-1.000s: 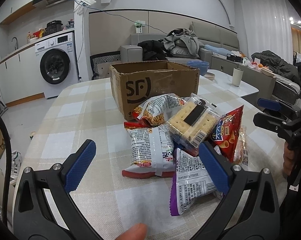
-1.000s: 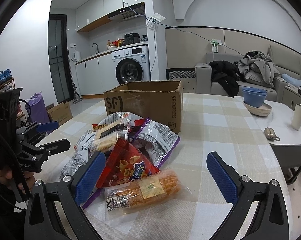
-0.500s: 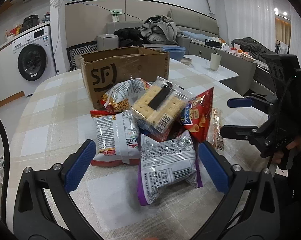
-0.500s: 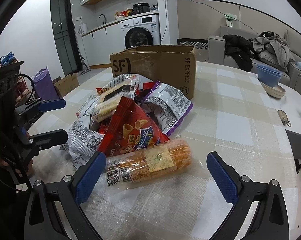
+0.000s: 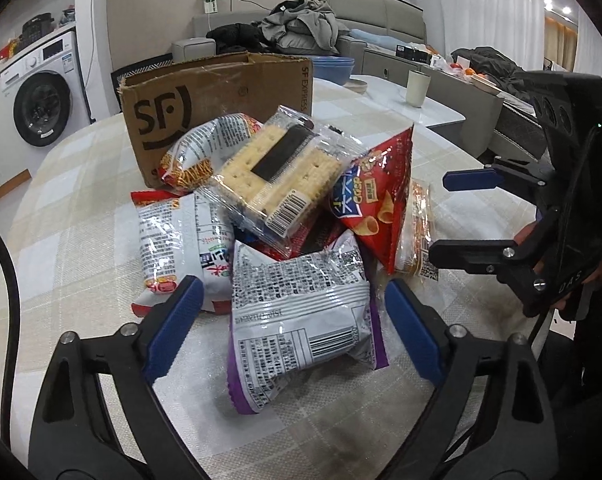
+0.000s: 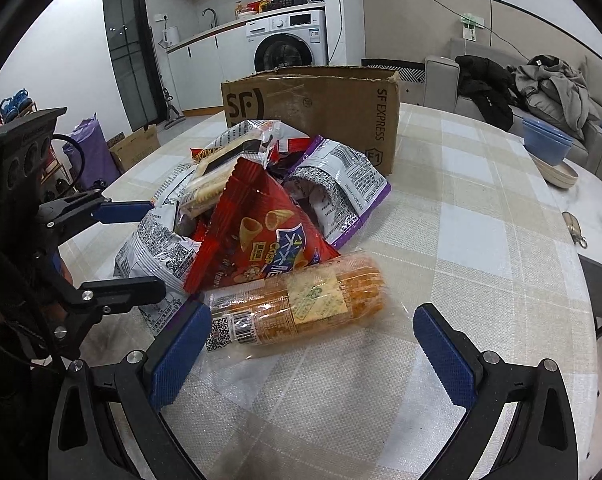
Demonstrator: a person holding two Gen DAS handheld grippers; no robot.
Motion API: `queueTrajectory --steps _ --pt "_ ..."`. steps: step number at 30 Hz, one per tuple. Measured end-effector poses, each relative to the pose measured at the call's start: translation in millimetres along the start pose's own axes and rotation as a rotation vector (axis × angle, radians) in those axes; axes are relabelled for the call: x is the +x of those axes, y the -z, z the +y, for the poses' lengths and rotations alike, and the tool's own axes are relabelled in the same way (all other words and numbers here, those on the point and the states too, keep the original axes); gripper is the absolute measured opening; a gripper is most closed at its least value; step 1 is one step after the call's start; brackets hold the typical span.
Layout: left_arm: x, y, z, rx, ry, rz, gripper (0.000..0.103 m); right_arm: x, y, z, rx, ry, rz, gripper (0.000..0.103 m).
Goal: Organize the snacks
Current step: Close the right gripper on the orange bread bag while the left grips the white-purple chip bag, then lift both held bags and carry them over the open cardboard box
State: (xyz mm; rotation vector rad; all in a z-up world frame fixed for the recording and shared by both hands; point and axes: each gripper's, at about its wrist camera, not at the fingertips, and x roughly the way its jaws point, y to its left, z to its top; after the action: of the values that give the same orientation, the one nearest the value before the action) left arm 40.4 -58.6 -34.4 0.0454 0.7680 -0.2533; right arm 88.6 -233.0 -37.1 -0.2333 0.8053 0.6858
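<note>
A pile of snack packets lies on the checked tablecloth in front of an open cardboard box (image 5: 221, 92) (image 6: 313, 100). My left gripper (image 5: 295, 324) straddles a silver-and-purple bag (image 5: 297, 320). Its jaws are closing, and the blue pads stand just off the bag's sides. A clear cracker pack (image 5: 277, 176) tops the pile, with a red cone-snack bag (image 5: 377, 192) (image 6: 261, 236) beside it. My right gripper (image 6: 311, 356) is open, with an orange biscuit roll (image 6: 297, 300) lying just ahead between its fingers. Each gripper shows in the other's view: the right gripper (image 5: 461, 216) and the left gripper (image 6: 141, 248).
A white-and-red bag (image 5: 173, 240) and a noodle-snack bag (image 5: 205, 148) lie at the pile's left. Blue bowls (image 6: 547, 144), a cup (image 5: 417, 86) and keys (image 6: 575, 232) sit on a white table at the right. A washing machine and a sofa with clothes stand behind.
My left gripper came forward and down over the silver-and-purple bag, and its jaws narrowed. My right gripper tilted down toward the orange biscuit roll.
</note>
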Motion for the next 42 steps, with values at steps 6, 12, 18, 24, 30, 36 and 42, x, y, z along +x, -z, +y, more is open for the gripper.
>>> queueTrajectory --steps 6,12,18,24,30,36,42 --pt "4.7 1.6 -3.9 0.004 0.016 0.018 0.067 9.3 0.0 4.3 -0.030 -0.013 0.033 0.103" --pt "4.3 0.3 2.5 -0.015 0.032 0.021 0.060 19.4 -6.2 9.3 -0.076 -0.025 0.073 0.103" --pt "-1.5 2.2 5.0 -0.028 0.043 0.019 0.058 34.0 -10.3 16.2 -0.130 -0.014 0.109 0.103" --pt "-2.9 2.1 6.7 -0.033 0.043 0.013 0.058 30.7 -8.2 14.9 -0.127 -0.028 0.084 0.079" --pt "-5.0 4.5 5.4 -0.039 0.041 0.004 0.058 22.5 -5.1 7.1 -0.106 0.006 0.053 0.047" --pt "-6.2 4.8 5.9 -0.046 0.039 -0.002 0.058 18.2 -3.6 -4.2 -0.063 0.046 0.079 0.048" --pt "-7.9 4.5 9.3 -0.062 0.042 -0.021 0.058 6.6 -6.4 -26.0 0.071 0.044 0.040 0.061"
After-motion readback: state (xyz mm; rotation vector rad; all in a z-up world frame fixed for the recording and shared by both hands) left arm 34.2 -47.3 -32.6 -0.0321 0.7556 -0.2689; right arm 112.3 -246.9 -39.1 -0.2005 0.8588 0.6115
